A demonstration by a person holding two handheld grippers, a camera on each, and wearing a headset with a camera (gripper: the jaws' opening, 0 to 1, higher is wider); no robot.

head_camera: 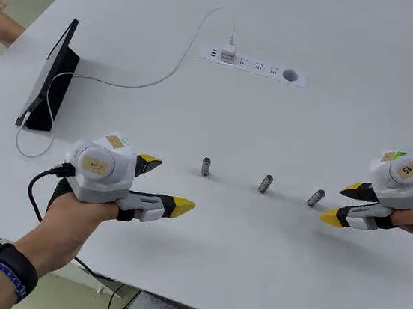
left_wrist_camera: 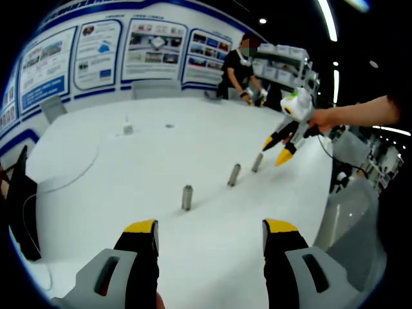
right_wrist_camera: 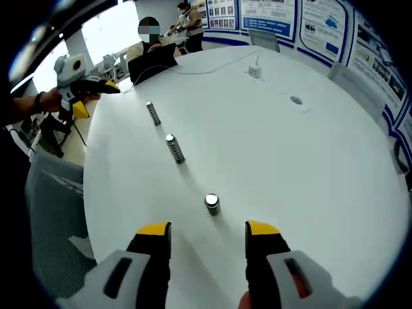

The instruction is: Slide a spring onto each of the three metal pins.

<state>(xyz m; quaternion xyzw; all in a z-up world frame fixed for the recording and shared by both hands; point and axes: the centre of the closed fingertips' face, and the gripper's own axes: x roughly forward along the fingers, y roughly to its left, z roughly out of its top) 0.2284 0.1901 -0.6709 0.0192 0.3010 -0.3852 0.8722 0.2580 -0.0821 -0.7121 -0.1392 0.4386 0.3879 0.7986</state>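
Head view: three short grey metal pins stand in a row on the white bench point(head_camera: 253, 266), namely the left pin point(head_camera: 206, 166), middle pin point(head_camera: 265, 183) and right pin point(head_camera: 316, 198), each ribbed along its shaft with spring coils point(head_camera: 266, 180). The left tool point(head_camera: 171, 183) is held low near the left pin, pointing along the row, yellow-tipped jaws apart and empty. The right tool point(head_camera: 341, 203) sits just beside the right pin, jaws apart, nothing between them. Right gripper view places the right pin point(right_wrist_camera: 212, 204) just ahead of the jaws, untouched.
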